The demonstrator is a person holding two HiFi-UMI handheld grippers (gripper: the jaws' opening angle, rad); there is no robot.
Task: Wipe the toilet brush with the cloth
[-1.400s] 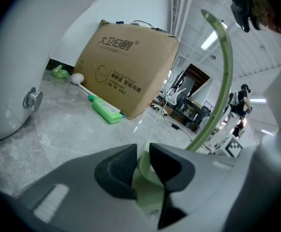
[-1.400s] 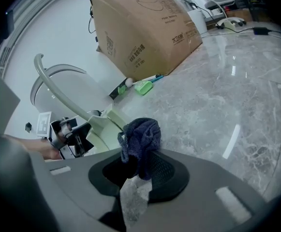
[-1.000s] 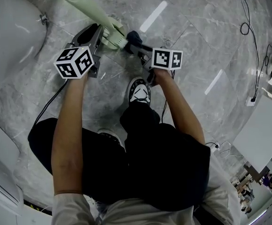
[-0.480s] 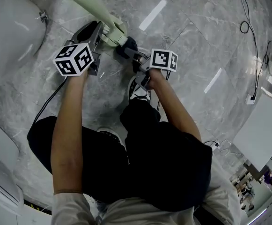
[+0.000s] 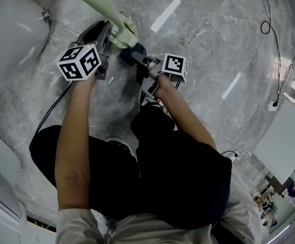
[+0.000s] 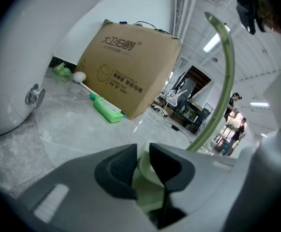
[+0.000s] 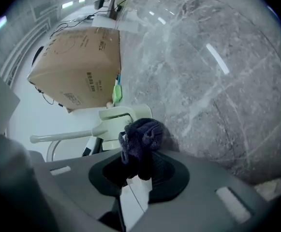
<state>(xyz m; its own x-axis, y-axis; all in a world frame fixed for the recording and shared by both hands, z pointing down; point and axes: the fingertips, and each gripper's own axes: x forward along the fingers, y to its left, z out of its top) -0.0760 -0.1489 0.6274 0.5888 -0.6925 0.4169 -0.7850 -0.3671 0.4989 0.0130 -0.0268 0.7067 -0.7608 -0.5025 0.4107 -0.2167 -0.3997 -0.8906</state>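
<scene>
The toilet brush [image 5: 99, 5] is pale green. Its long handle slants up and away, and its blocky lower end is pinched between the jaws of the left gripper [image 6: 141, 154]. The cloth [image 7: 142, 135], dark blue and bunched, is clamped in the right gripper [image 7: 140, 164] and seems pressed against the brush's head.
</scene>
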